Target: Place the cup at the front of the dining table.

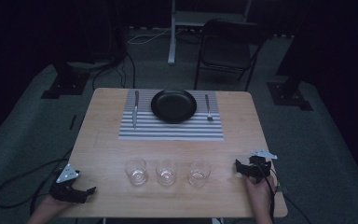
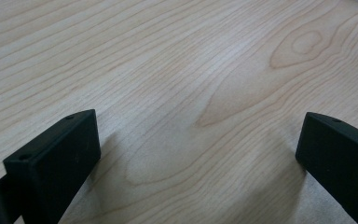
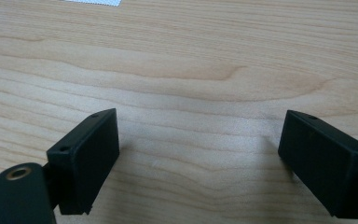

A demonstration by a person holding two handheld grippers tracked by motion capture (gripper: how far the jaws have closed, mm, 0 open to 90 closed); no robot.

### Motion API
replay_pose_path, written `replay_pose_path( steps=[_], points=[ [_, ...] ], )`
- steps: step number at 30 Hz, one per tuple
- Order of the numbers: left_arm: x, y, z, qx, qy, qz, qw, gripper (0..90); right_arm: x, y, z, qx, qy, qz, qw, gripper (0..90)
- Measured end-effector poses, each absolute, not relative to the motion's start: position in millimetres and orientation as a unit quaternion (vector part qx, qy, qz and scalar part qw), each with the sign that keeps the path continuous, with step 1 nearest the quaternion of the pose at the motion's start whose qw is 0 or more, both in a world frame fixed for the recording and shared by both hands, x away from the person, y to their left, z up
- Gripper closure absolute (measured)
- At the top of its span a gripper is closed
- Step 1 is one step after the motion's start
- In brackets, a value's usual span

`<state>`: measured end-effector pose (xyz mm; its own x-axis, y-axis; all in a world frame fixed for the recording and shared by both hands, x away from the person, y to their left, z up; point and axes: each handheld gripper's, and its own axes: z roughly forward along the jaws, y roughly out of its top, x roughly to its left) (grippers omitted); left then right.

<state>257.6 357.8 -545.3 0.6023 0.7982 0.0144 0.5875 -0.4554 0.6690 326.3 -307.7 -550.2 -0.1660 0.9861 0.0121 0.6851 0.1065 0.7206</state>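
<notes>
While the room around it lay in near darkness, a light wooden table [image 1: 107, 149] stood on grey carpet, with a black folding chair [image 1: 228, 46] and the pale post of a stand [image 1: 172, 37] beyond its far edge at 12 o'clock. Cables [image 1: 116, 70] snaked across the floor toward 11 o'clock.

On the far half of the table lay a grey-and-white striped placemat [image 1: 168, 130] bearing a black plate [image 1: 173, 105], a knife [image 1: 135, 108] at the plate's 9 o'clock and a fork [image 1: 208, 108] at its 3 o'clock. Three clear glass tumblers [image 1: 167, 172] stood upright in a row across the near half, close together but apart, between the two grippers.

At 7 o'clock, the left gripper [image 1: 86, 192] rested at the table's near left corner, held from below by the person's left hand [image 1: 51, 205], its jaws angled toward the tumblers. Seen in the left gripper view, the jaws stood wide apart over bare wood grain, gripping nothing.

At 5 o'clock, the right gripper [image 1: 240, 167] sat near the right edge, the right hand [image 1: 258, 193] behind it, just beside the rightmost tumbler but not touching it. Its jaws too were spread wide over bare wood in the right gripper view, with a corner of the placemat at the top edge.
</notes>
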Motion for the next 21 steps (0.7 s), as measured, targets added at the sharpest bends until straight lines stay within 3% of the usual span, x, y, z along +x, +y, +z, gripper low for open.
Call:
replay_pose_path(
  steps=[10,13,21],
  points=[
    [257.2,359.6,-546.0,0.836,0.410,0.168,0.323,0.2,326.3,-307.7,-550.2,0.596,0.701,0.303,0.249,11.8],
    [252.8,359.7,-545.4,0.837,0.398,0.182,0.327,4.1,326.3,-307.7,-550.2,0.596,0.701,0.303,0.249,11.8],
    [255.3,360.0,-543.6,0.840,0.401,0.163,0.326,4.1,326.3,-307.7,-550.2,0.596,0.701,0.303,0.249,11.8]
  ],
)
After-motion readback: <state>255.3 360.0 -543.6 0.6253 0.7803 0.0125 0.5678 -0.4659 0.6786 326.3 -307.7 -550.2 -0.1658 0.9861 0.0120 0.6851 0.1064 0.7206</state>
